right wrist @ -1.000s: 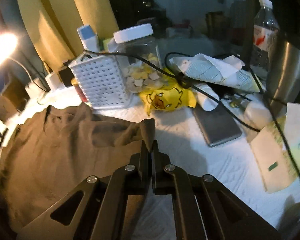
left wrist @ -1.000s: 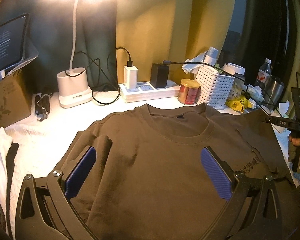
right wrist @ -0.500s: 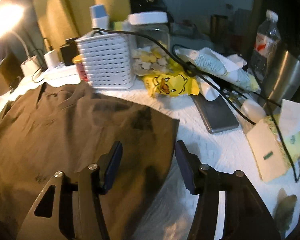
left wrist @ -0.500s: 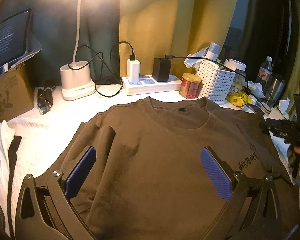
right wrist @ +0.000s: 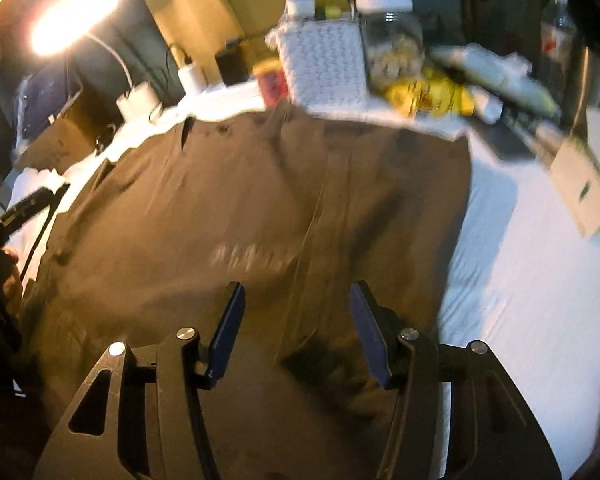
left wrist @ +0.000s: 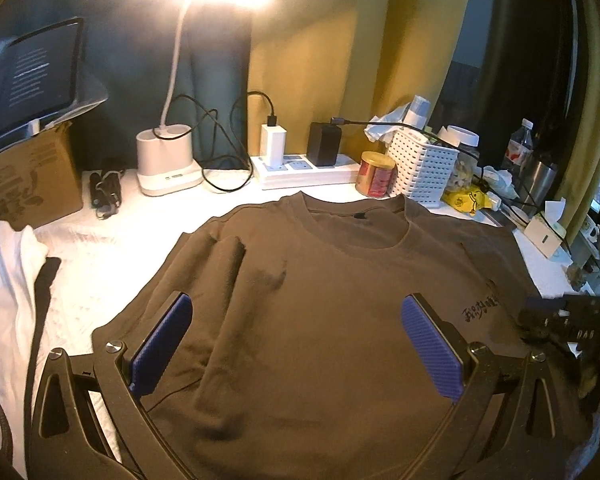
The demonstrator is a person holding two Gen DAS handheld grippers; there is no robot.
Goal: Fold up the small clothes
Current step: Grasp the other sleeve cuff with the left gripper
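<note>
The brown t-shirt [left wrist: 340, 300] was lying spread out flat on the white-covered counter [left wrist: 100, 256], front side up, neck hole pointing toward the power strip [left wrist: 304, 168]. Taking the shirt as the landmark: power strip just past the collar, desk lamp [left wrist: 168, 160] beyond its left shoulder, a red tin [left wrist: 376, 174] and a white basket [left wrist: 424, 168] beyond the right shoulder, and a cardboard box [left wrist: 24, 176] way off to the left. Some white cloth [left wrist: 8, 280] sat beside the shirt's left side. There was a soft ridge of bunched fabric near the left shoulder, and a small dark print low on the shirt's right side.

The left claw [left wrist: 300, 344] was over the lower middle of the shirt, blue pads spread wide apart, nothing pinched between them.

The right claw [right wrist: 296, 328] was over the shirt's right half, close to that side edge. That view was pretty smeared, but you could see the two pads standing well apart with only shirt fabric below them, not gripped. Its jaws had just been opening, and nothing was held in them.
</note>
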